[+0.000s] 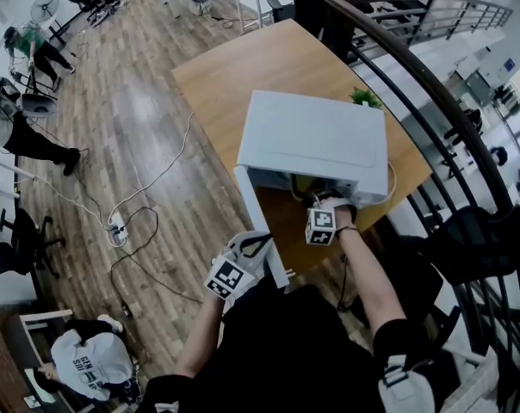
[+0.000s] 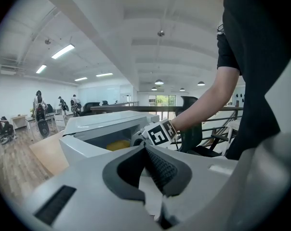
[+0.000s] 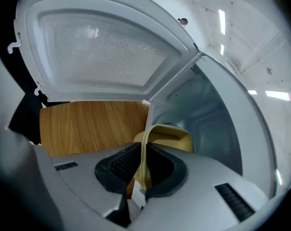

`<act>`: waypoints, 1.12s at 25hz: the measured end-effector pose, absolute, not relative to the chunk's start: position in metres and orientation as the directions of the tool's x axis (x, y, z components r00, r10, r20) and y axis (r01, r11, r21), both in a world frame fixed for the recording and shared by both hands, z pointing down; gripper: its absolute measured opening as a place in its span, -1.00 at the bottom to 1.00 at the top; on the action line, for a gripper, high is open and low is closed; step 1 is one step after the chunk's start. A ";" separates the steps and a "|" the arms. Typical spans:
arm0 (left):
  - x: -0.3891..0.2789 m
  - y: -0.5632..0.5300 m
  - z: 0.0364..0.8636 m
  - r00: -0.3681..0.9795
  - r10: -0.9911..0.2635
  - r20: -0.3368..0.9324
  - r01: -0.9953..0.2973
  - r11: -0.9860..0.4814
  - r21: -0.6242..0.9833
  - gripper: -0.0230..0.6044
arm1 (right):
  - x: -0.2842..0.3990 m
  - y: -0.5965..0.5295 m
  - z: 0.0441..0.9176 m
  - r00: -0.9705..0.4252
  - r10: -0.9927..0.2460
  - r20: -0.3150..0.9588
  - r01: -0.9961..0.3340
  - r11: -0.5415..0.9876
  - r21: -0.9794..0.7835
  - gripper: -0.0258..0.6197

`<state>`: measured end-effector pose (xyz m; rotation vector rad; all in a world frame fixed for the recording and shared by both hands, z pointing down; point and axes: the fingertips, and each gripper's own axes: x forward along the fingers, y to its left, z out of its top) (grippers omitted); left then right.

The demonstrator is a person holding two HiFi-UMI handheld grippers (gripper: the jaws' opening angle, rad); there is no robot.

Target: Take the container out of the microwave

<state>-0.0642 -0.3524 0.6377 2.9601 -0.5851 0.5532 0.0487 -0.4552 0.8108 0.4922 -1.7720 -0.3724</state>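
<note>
Has the container (image 3: pixel 167 136) rim pinched in the right gripper (image 3: pixel 141 170), just ahead inside the open microwave (image 3: pixel 218 109) — left gripper (image 2: pixel 146 150) closed, empty; pulling it clear onto the worktop (image 3: pixel 87 124) remains.

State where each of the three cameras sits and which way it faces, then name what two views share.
Head view: on the person's head, facing steeply down on the microwave, table, both forearms, left claw and right claw.
Left gripper view: on the left claw, facing across the microwave's open front; the person's right arm and torso show.
Right gripper view: on the right claw, facing into the cavity past the yellow container it grips; no body shows.
Shared: both gripper views show the yellow container.
</note>
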 end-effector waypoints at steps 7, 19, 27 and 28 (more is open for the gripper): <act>-0.078 -0.351 0.640 0.800 -0.433 0.414 -0.453 -0.890 -0.056 -0.92 | 0.047 -0.439 0.792 -0.244 -0.525 0.815 -0.123 0.851 0.511 -0.82; -0.093 -0.324 0.629 0.752 -0.519 0.406 -0.547 -0.835 -0.053 -0.92 | 0.045 -0.403 0.756 -0.312 -0.536 0.784 -0.114 0.841 0.529 -0.82; -0.079 -0.299 0.632 0.738 -0.529 0.419 -0.558 -0.828 -0.061 -0.92 | 0.045 -0.369 0.738 -0.361 -0.534 0.765 -0.102 0.838 0.536 -0.82; -0.077 -0.295 0.634 0.733 -0.528 0.428 -0.557 -0.828 -0.067 -0.92 | 0.045 -0.365 0.736 -0.368 -0.532 0.763 -0.101 0.839 0.535 -0.82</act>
